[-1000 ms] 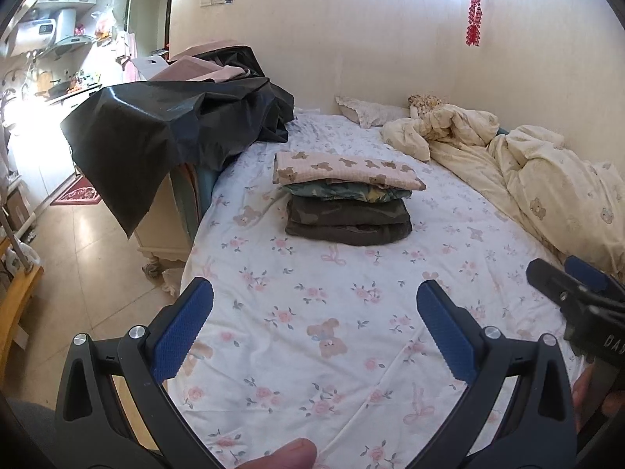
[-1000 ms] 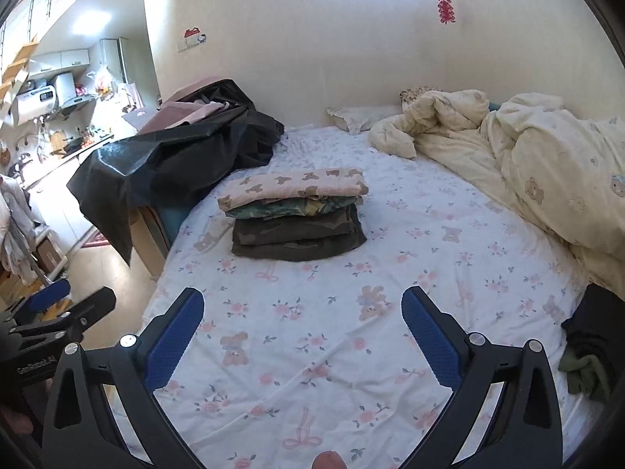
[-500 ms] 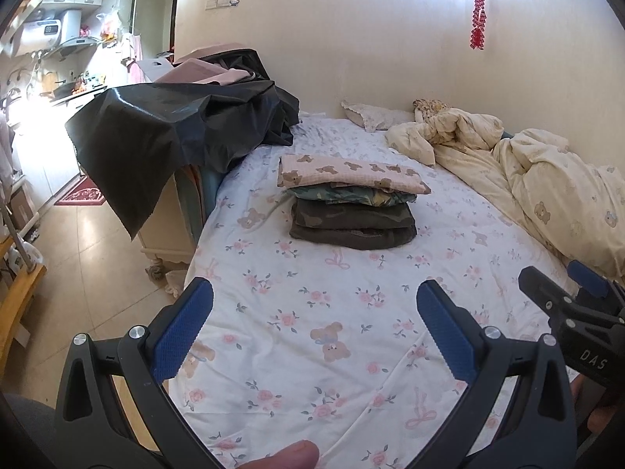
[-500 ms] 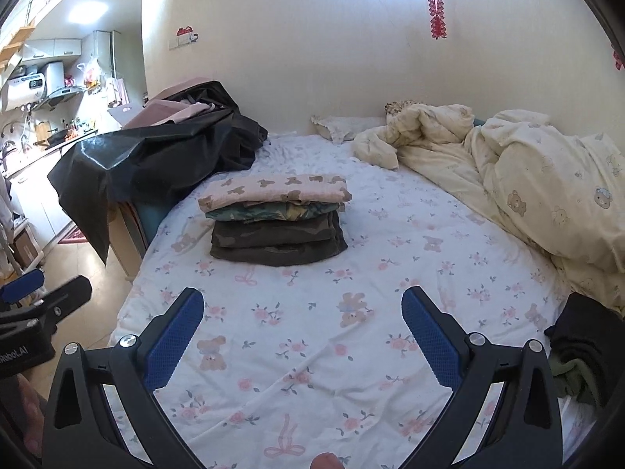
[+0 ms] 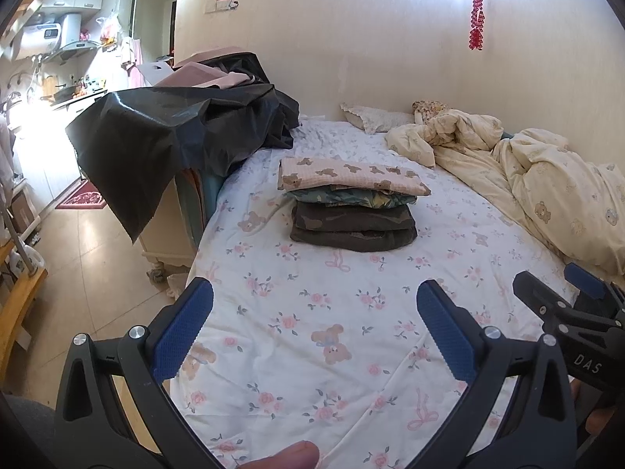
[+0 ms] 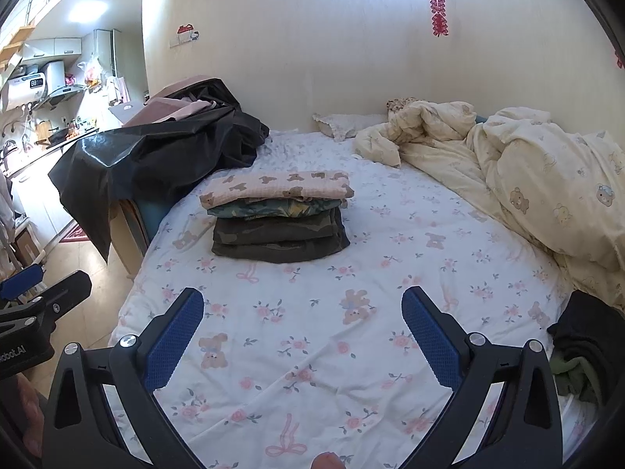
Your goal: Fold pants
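Floral cotton bedsheet [image 5: 351, 336]; neat folded stack [image 6: 277, 215]; left tool [image 5: 312, 332], right tool [image 6: 300, 332] released, empty.

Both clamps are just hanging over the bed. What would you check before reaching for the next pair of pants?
1. Left gripper empty, jaws apart: ok.
2. Right gripper empty, jaws apart: ok.
3. Folded stack sits level on the sheet, nothing sliding off: ok.
4. Bare sheet in front of the stack for folding: ok.
5. Next garment found: a dark heap lies at the right edge; whether it is pants: cannot tell.
6. Grippers apart from each other: ok.
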### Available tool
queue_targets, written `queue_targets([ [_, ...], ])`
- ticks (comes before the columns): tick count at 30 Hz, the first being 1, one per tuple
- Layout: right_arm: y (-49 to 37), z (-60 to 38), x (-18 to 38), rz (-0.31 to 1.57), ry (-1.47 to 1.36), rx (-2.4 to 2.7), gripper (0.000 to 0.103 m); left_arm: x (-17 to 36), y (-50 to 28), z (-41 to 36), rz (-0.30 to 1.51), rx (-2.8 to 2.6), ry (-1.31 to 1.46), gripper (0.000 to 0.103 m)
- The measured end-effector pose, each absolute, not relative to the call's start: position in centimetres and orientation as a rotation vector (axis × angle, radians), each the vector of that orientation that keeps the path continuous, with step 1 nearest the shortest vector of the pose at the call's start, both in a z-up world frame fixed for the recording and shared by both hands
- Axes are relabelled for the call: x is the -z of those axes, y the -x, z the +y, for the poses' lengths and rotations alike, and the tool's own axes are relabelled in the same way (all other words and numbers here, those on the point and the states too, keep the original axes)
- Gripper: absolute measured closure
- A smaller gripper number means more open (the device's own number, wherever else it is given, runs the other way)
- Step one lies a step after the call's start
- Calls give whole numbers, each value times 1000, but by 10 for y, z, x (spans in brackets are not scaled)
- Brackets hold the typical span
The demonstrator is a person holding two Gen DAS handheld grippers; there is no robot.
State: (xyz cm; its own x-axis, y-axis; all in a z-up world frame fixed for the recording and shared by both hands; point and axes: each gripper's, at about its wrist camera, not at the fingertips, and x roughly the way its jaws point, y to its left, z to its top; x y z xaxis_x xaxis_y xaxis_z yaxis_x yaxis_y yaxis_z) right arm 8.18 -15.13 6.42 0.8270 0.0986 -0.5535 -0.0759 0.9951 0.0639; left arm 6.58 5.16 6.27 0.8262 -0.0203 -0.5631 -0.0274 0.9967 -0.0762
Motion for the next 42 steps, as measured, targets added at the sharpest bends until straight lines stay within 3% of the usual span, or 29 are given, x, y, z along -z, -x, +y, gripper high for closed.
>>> queue_targets([
  [42,-83,-152,-65,589,-42,-93,0,-60,-65,55,606,-7,79,0],
])
